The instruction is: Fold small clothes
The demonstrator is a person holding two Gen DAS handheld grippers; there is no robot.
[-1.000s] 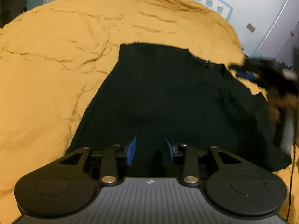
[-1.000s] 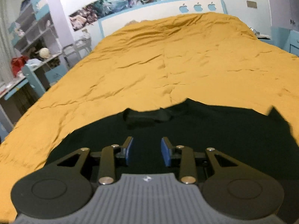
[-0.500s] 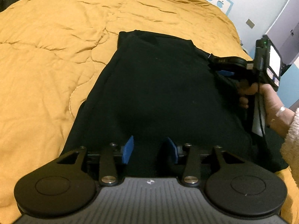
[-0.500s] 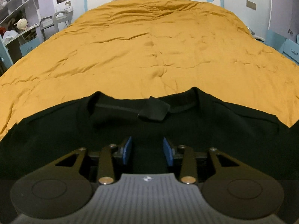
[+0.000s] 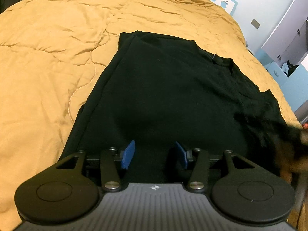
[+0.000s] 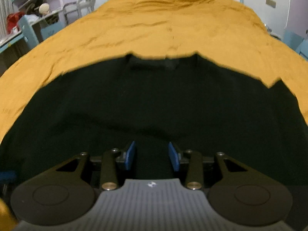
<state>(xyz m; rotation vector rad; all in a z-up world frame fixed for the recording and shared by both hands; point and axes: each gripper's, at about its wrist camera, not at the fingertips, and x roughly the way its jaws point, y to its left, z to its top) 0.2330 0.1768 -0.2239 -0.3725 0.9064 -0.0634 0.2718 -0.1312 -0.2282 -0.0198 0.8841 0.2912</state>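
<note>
A black shirt (image 5: pixel 173 88) lies flat on the orange quilt (image 5: pixel 48 57); left tongs (image 5: pixel 155 155), just widening, and right tongs (image 6: pixel 152 158) gape empty above it.

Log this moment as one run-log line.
garment: black shirt flat on orange bedspread | left gripper: opening, empty | right gripper: opening, empty

Left black two-finger gripper with blue pads (image 5: pixel 155 155) low centre, jaws just widening, nothing pinched. Right black blue-padded gripper (image 6: pixel 152 158) low centre, jaws parted, just widening.
</note>
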